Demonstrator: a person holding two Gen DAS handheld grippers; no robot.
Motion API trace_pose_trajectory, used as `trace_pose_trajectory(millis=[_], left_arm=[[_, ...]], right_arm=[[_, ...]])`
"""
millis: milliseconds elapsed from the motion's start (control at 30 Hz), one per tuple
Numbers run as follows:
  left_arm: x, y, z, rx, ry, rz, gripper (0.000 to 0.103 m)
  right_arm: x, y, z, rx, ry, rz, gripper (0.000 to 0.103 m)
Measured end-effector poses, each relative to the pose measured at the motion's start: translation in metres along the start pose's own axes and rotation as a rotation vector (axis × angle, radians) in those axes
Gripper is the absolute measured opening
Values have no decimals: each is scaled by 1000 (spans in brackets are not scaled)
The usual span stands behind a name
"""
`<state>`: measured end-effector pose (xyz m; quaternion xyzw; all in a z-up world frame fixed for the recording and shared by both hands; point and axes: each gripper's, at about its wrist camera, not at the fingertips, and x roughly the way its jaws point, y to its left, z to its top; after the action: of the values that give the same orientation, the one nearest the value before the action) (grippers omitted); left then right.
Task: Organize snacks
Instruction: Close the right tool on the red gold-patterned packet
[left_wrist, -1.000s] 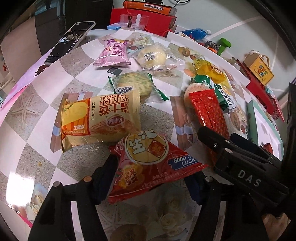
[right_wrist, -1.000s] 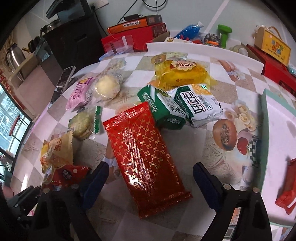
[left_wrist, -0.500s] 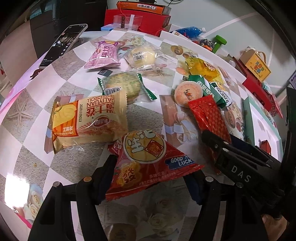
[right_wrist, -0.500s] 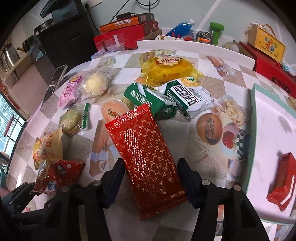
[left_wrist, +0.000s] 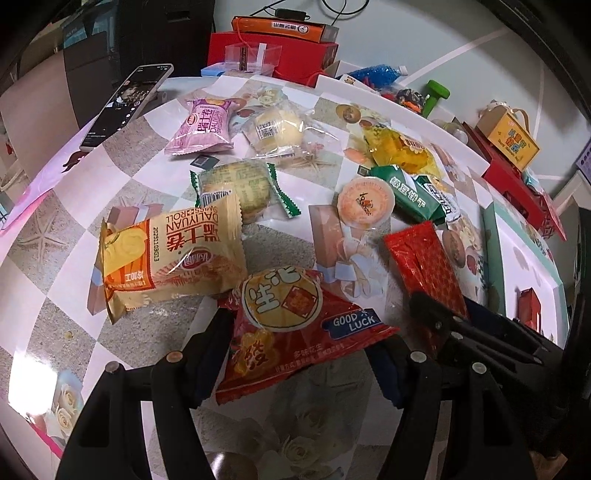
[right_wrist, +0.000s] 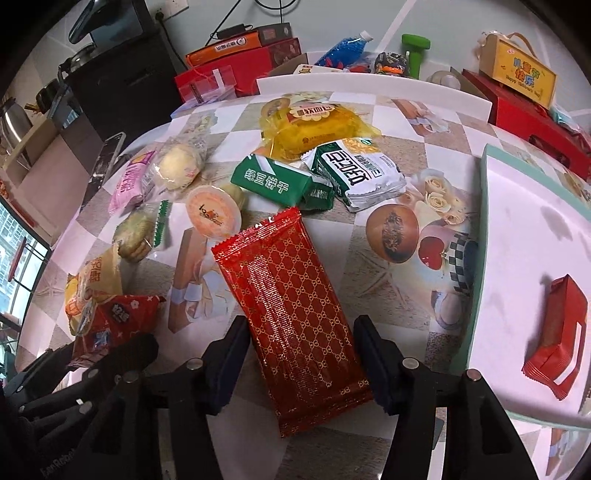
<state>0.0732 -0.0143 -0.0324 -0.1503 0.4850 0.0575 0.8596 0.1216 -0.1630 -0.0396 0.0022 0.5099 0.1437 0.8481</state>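
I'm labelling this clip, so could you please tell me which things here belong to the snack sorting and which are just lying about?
Part of the job:
- peanut bag, in the left gripper
- red pack, in the right gripper
- swiss roll
- green biscuits
- jelly cup
- tray

Lying about:
- phone
- dumbbell
- red boxes
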Motion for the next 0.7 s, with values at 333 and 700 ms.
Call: trace_pose_trajectory(millis=[333,700], left_arm=[[-1,-2,1,8,-32,-10,70],[-6,-6,2,34,-58,-23,59]], right_arm=[[-1,-3,0,13,4,4,61],[-7,-13,1,53,-5,30,30]])
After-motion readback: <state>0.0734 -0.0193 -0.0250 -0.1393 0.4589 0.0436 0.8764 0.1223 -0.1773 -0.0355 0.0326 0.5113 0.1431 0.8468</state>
